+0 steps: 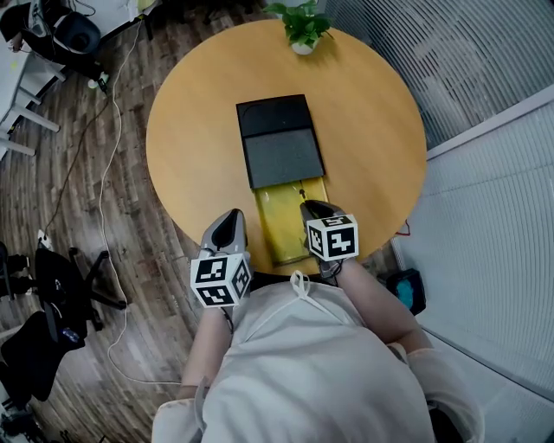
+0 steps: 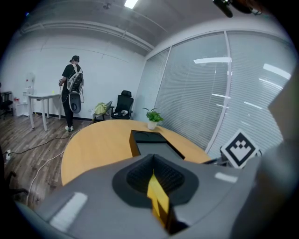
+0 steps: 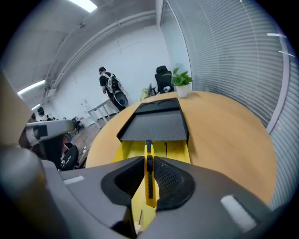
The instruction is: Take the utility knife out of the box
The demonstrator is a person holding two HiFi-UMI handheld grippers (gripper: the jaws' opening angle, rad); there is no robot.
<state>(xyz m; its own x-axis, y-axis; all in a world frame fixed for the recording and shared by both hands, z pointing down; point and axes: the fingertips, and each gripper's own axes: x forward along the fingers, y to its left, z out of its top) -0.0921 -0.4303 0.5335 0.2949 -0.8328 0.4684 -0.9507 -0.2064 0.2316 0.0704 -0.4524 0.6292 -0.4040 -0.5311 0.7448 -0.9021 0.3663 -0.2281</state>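
A black box sleeve (image 1: 281, 156) lies on the round wooden table (image 1: 363, 104), with its yellow inner tray (image 1: 281, 229) slid out toward me. My right gripper (image 1: 310, 206) hovers over the tray's right side. In the right gripper view it (image 3: 149, 175) is shut on a yellow utility knife (image 3: 148, 154) with a black slider, held above the tray (image 3: 180, 149). My left gripper (image 1: 232, 215) sits just left of the tray near the table's front edge. Its jaws (image 2: 154, 179) stand close together; a yellow strip shows in the narrow gap, whether pinched or merely behind I cannot tell.
A small potted plant (image 1: 301, 26) stands at the table's far edge. White blinds (image 1: 485, 173) line the right side. An office chair (image 1: 61, 285) and cables are on the wooden floor at left. A person (image 2: 72, 88) stands far off by a white desk.
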